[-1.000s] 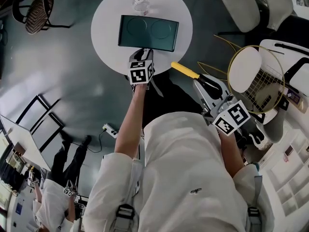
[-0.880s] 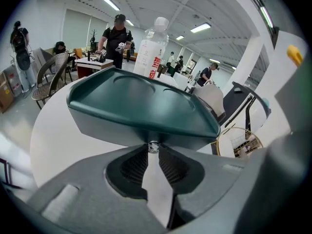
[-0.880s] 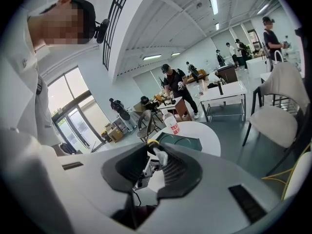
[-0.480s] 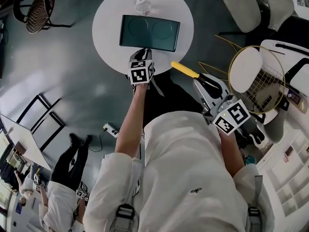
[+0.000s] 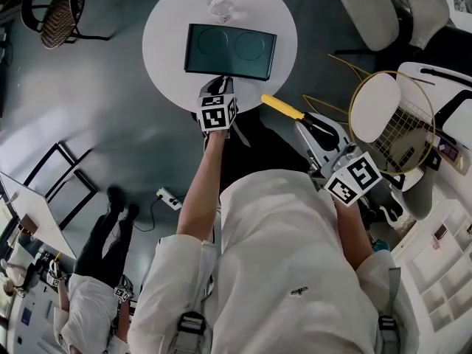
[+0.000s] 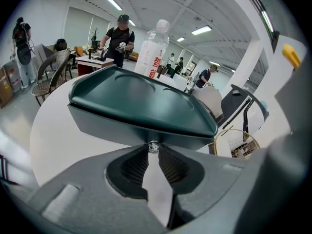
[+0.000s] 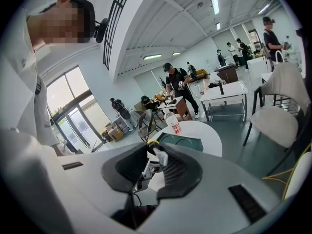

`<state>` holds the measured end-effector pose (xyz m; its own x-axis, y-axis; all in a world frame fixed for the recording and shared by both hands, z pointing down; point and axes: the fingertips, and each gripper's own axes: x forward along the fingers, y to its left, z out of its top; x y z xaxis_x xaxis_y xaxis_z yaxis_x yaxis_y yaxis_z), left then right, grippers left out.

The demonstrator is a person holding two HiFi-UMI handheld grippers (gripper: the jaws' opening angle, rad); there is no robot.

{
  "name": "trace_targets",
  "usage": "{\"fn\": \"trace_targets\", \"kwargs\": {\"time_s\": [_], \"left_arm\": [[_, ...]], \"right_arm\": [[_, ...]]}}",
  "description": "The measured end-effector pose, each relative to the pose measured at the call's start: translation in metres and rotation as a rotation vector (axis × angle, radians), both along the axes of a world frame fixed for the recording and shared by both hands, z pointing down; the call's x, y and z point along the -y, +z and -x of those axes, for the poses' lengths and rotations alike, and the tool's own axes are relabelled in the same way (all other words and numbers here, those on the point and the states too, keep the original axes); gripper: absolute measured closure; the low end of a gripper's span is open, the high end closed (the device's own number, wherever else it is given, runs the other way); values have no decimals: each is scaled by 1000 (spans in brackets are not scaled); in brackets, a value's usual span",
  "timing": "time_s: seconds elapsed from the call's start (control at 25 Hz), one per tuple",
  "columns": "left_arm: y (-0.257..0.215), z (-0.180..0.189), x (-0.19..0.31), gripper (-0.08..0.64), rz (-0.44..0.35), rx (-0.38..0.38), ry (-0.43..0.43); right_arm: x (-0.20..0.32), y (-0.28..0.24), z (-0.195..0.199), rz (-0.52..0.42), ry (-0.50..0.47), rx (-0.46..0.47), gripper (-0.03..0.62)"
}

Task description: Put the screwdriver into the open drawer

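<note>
A dark green box (image 5: 230, 51) stands on a round white table (image 5: 166, 28). My left gripper (image 5: 218, 82) is at the box's near front face. In the left gripper view its jaws have just been closing, and the left gripper (image 6: 153, 151) now pinches the small metal knob (image 6: 153, 146) on the front panel of the green box (image 6: 136, 104). My right gripper (image 5: 313, 126) hovers off the table's right edge, shut on a screwdriver whose yellow handle (image 5: 282, 108) points toward the table. In the right gripper view the screwdriver (image 7: 156, 150) sits end-on between the pads of the right gripper (image 7: 155, 156).
A clear water bottle (image 5: 219, 4) stands behind the box. A white chair (image 5: 383, 6) and a gold wire stool (image 5: 391, 116) are on the right, and a wicker chair (image 5: 55, 13) is at the top left. A bystander (image 5: 96, 293) stands at the lower left near a power strip (image 5: 168, 198).
Both grippers keep their places in the head view. The bystander at the lower left has shifted a little.
</note>
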<state>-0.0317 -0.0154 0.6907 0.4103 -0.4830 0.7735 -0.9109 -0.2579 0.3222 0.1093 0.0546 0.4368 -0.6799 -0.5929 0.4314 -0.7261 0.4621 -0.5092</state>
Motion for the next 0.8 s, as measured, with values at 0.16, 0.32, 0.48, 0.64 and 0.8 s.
{"fn": "trace_targets", "kwargs": {"time_s": [0.16,0.32,0.48,0.64,0.8], "left_arm": [[-1,1,-7,486,-9,1,-7],[0,5,-15,486,-5,3,-12],[0,6,-25,486,2,2,-15],[0,8,-38,486,12,7,-15],[-1,8,-51,486,23,5,-19]], "right_arm": [[-2,-1,-1,-2,-3,2,509],[-5,-1,2,-6,-6,1,509],[-6,1,4,-4,-14,-3,508],[-7,1,5,-6,-27,-4,509],[-5,-1,8,-11,-39,3,509]]}}
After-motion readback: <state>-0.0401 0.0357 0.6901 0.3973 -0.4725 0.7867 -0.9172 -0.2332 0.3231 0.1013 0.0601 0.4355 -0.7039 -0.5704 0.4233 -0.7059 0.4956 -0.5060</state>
